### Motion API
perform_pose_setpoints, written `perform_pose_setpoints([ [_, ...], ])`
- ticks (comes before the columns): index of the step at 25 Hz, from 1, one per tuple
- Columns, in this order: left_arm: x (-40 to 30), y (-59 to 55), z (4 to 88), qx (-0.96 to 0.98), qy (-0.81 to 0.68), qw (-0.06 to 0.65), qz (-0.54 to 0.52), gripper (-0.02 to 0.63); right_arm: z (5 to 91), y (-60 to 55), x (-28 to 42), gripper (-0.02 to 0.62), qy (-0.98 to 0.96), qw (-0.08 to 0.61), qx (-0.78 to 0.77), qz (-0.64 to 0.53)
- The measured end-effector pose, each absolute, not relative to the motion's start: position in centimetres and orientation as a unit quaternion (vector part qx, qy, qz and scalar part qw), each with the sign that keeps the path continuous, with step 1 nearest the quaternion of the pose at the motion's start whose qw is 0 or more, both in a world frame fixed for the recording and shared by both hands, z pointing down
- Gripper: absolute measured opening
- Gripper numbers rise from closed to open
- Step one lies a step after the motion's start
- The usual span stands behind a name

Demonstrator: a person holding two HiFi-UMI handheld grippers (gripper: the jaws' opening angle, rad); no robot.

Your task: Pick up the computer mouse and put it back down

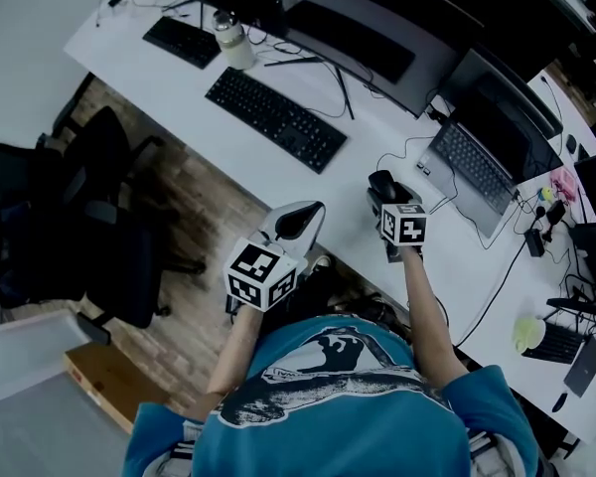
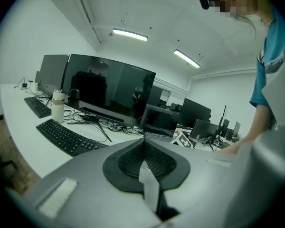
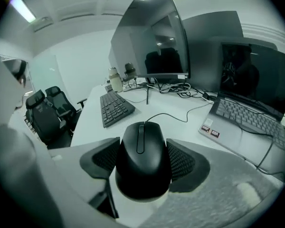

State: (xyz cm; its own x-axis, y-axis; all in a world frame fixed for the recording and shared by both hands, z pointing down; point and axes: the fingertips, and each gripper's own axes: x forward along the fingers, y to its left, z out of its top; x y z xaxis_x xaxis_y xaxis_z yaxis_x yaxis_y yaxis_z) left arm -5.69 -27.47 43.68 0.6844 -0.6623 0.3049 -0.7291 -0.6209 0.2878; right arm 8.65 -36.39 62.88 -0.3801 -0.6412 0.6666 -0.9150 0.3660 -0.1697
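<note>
Your right gripper (image 1: 385,199) clamps the mouse (image 3: 142,163) by its sides near the desk's (image 1: 382,132) front edge. The mouse's long axis points away from you. Your left gripper (image 2: 144,161) is closed and empty.

A keyboard (image 1: 275,119) lies along the desk's (image 1: 169,79) front edge, with a bottle (image 1: 231,40) behind it and a laptop (image 1: 482,152) toward the right end.

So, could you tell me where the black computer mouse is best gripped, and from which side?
Probably across the mouse at its two long flanks, coming from the rounded rear end with the cable pointing away. The body is narrow there with near-parallel sides, while the top is domed. The right gripper holds it so.
</note>
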Motion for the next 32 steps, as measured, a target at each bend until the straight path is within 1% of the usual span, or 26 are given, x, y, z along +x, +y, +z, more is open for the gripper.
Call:
perform_pose_setpoints([
  [5,-6.8,-28.1,44.0,0.893,-0.393,0.201,0.084,0.014,65.8,-36.5,9.6,0.304,-0.758,0.287,0.508,0.29],
  [10,-7.1,-28.2,44.5,0.895,-0.387,0.204,0.088,0.014,67.1,-36.4,10.1,0.304,-0.741,0.316,0.522,0.279],
  [16,-7.3,-28.5,44.7,0.898,-0.38,0.204,0.09,0.014,67.4,-36.7,9.8,0.305,-0.746,0.311,0.52,0.275],
  [21,-7.0,-28.8,44.4,0.902,-0.372,0.201,0.087,0.014,67.1,-36.3,9.9,0.307,-0.741,0.326,0.518,0.279],
  [27,-6.4,-28.7,44.3,0.911,-0.352,0.197,0.09,0.014,65.6,-36.1,9.9,0.307,-0.745,0.299,0.527,0.279],
  [32,-5.8,-28.3,44.5,0.917,-0.332,0.2,0.093,0.014,62.0,-35.5,9.3,0.307,-0.764,0.252,0.531,0.267],
])
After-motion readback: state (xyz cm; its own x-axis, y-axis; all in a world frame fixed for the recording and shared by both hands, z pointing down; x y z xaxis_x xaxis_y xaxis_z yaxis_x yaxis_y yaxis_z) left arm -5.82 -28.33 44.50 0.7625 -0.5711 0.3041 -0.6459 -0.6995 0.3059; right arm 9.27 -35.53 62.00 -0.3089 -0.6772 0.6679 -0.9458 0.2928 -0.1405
